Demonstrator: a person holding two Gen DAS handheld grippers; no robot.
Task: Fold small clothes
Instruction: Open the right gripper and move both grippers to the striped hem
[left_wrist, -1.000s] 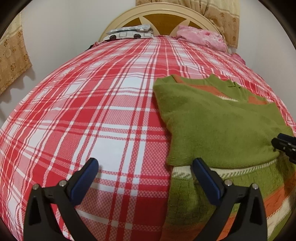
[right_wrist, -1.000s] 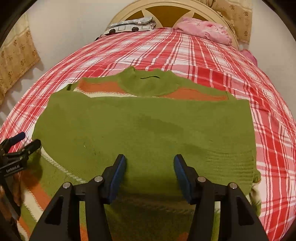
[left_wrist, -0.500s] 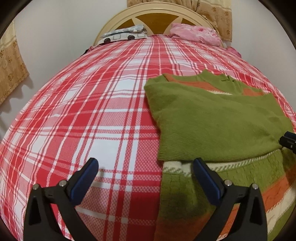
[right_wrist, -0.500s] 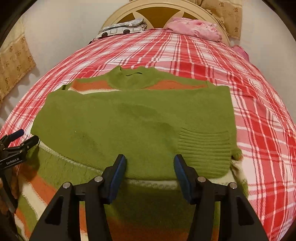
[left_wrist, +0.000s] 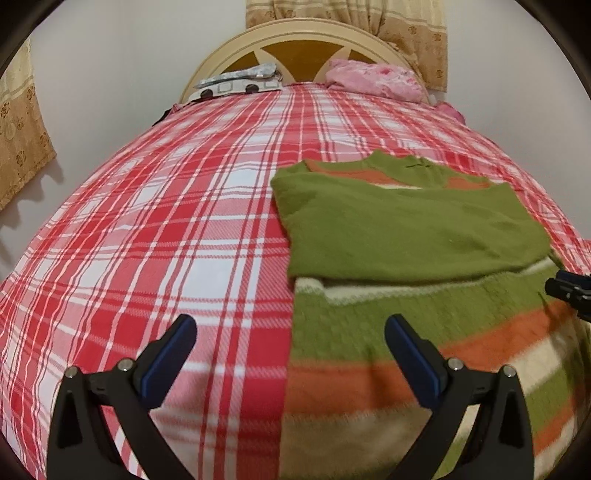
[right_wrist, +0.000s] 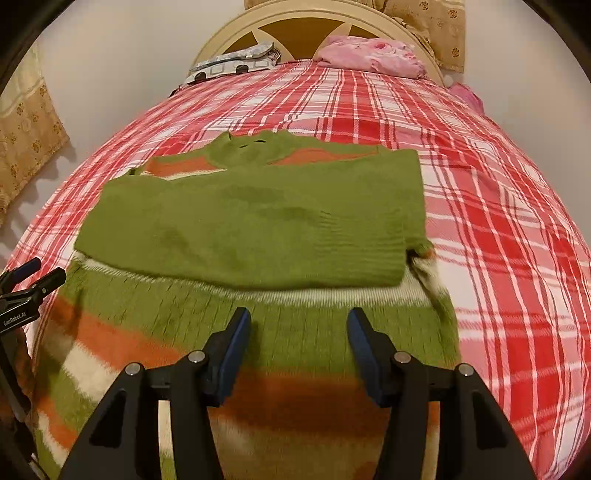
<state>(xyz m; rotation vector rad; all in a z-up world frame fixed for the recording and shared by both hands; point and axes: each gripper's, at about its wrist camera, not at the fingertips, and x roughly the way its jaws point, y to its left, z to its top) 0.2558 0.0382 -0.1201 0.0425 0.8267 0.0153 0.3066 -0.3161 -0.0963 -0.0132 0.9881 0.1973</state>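
Note:
A green sweater (left_wrist: 406, 229) with orange and cream stripes lies flat on the red plaid bed (left_wrist: 166, 221). Both sleeves are folded across its chest. It also shows in the right wrist view (right_wrist: 258, 221). My left gripper (left_wrist: 290, 343) is open and empty, above the sweater's lower left edge. My right gripper (right_wrist: 299, 332) is open and empty, above the striped lower body. The left gripper's tip shows at the left edge of the right wrist view (right_wrist: 33, 280). The right gripper's tip shows at the right edge of the left wrist view (left_wrist: 569, 291).
A cream headboard (left_wrist: 306, 40) stands at the far end. A grey patterned pillow (left_wrist: 240, 81) and a pink cloth (left_wrist: 373, 77) lie by it. Beige curtains (left_wrist: 22, 140) hang at the left and behind the headboard. Bare plaid sheet lies left of the sweater.
Both grippers have pulled back toward the sweater's hem, so more of the striped lower body shows. Both stay open. The sweater has not moved.

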